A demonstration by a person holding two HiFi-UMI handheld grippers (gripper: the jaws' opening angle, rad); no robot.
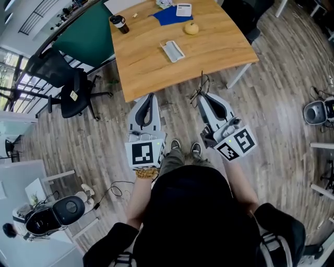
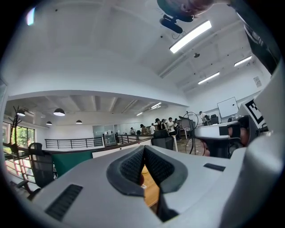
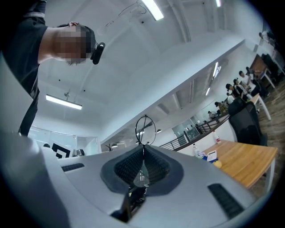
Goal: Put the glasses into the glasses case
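Observation:
The glasses case [image 1: 173,50], pale grey and lying open, rests near the middle of the wooden table [image 1: 151,78], well ahead of both grippers. My right gripper [image 1: 203,97] is shut on the thin wire-framed glasses [image 1: 200,87], held over the floor just short of the table's near edge. In the right gripper view the glasses [image 3: 145,130] stick up from the shut right gripper [image 3: 143,150], one round rim above the jaws. My left gripper [image 1: 151,97] is shut with nothing in it, and in its own view the left gripper [image 2: 144,150] shows its pads pressed together.
On the table's far side stand a black mug [image 1: 119,23], a yellow fruit [image 1: 191,28], a blue cloth [image 1: 169,15] and a calculator [image 1: 183,9]. A black office chair [image 1: 73,94] stands at the left on the wood floor. The person's shoes [image 1: 185,148] are below the grippers.

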